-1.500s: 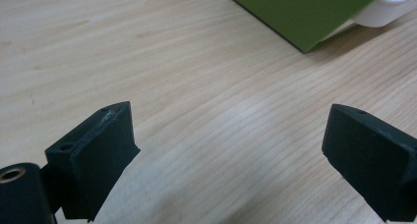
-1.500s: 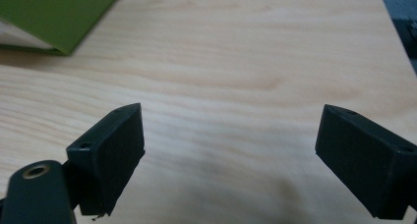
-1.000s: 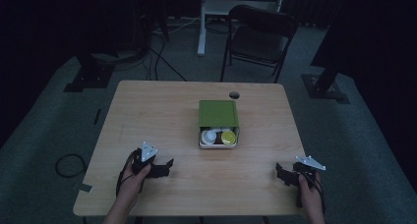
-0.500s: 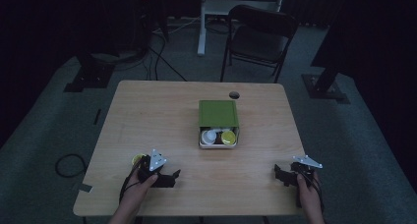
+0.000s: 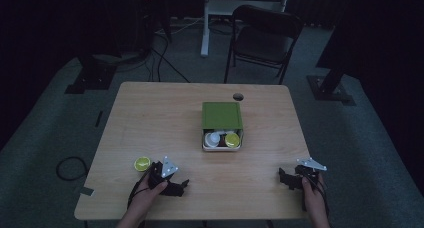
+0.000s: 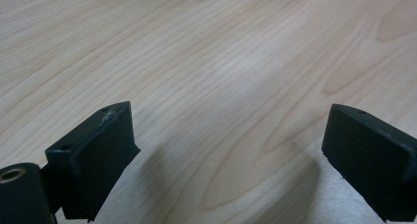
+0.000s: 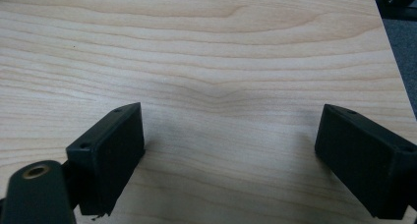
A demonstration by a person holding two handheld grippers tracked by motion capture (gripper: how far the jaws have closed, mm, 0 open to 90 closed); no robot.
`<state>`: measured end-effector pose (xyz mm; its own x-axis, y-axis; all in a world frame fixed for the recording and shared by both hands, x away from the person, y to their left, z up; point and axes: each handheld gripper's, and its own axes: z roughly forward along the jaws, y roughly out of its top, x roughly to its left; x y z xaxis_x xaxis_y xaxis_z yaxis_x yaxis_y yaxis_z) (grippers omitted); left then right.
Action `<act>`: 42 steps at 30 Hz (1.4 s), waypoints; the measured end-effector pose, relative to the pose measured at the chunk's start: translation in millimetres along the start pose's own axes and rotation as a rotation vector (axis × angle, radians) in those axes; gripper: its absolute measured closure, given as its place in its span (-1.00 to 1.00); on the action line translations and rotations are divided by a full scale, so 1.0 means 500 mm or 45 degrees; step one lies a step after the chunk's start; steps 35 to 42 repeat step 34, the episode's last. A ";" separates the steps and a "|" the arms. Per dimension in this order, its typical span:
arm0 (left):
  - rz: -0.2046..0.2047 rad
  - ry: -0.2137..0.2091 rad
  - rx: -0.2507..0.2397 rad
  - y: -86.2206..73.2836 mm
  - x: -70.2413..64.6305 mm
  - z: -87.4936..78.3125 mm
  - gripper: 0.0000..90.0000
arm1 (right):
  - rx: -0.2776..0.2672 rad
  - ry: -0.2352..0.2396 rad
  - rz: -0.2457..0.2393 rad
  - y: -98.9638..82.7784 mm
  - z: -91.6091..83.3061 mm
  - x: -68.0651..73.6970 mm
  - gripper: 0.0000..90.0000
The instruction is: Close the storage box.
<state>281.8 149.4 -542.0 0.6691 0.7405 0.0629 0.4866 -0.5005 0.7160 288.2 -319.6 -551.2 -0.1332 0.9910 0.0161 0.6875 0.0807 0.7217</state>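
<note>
A small green box [image 5: 222, 138] sits at the middle of the wooden table [image 5: 160, 118], its green lid [image 5: 222, 115] swung back. Inside lie a white cup [image 5: 214, 138] and a yellow round thing [image 5: 231, 139]. A small yellow-green disc [image 5: 142, 163] lies on the table near the front left. Just right of that disc, my left gripper [image 5: 183, 184] rests low over the wood, open, jaws pointing right. In the left gripper view its jaws [image 6: 231, 160] stand wide apart with bare wood between them. My right gripper [image 5: 283, 177] is at the front right, open, with bare table between its jaws [image 7: 231, 160].
A round cable hole [image 5: 238, 96] is cut in the table behind the box. A dark folding chair [image 5: 265, 33] stands beyond the far edge, with stand bases on the carpet at both sides. The table's right edge [image 7: 388, 52] is close to the right gripper.
The left hand and its gripper have slid to the right along the front of the table. The yellow-green disc now lies in view to its left. The right gripper has kept still.
</note>
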 end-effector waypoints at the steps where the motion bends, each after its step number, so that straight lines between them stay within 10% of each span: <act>1: 0.008 -0.002 0.012 0.000 -0.002 0.001 -0.87 | 0.000 0.002 -0.003 0.000 0.000 -0.001 -0.76; 42: -0.067 -0.021 0.053 0.001 -0.006 0.016 -0.93 | -0.001 0.005 -0.008 0.000 0.000 -0.001 -0.76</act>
